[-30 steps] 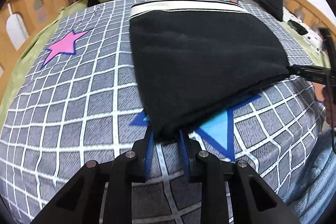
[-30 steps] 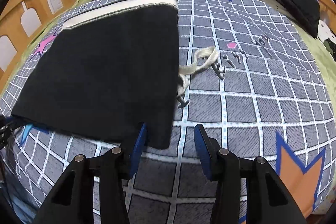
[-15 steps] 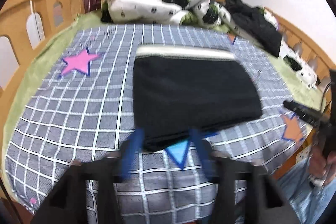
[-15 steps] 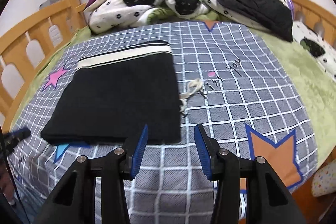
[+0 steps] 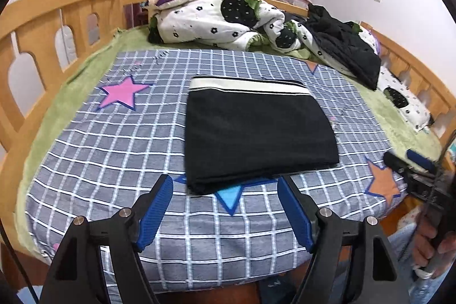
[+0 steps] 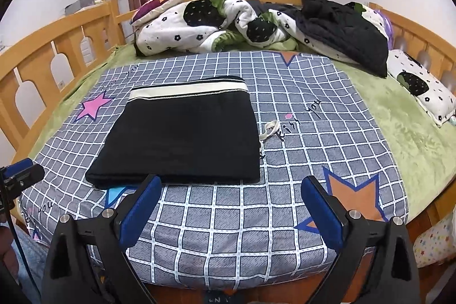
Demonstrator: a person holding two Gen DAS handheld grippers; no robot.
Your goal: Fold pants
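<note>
The black pants [image 5: 256,130] [image 6: 182,138] lie folded into a flat rectangle on the grey checked sheet [image 5: 114,150], cream waistband at the far edge. A cream drawstring [image 6: 269,130] pokes out at their right side. My left gripper [image 5: 228,210] hovers above the near edge of the pants, its jaws opening, nothing between them. My right gripper [image 6: 232,207] hangs over the sheet in front of the pants' near right corner, its jaws opening wide and empty. Each gripper also shows at the edge of the other's view.
A rumpled white flowered quilt [image 5: 219,22] and a dark jacket [image 6: 342,30] are piled at the head of the bed. Wooden rails [image 5: 42,27] run along both sides. A person's hand [image 5: 430,247] holds the right gripper's handle. Green blanket [image 6: 399,116] covers the right side.
Both grippers let go of the pants' near edge, opened, and rose back from the bed. The pants now lie flat and still.
</note>
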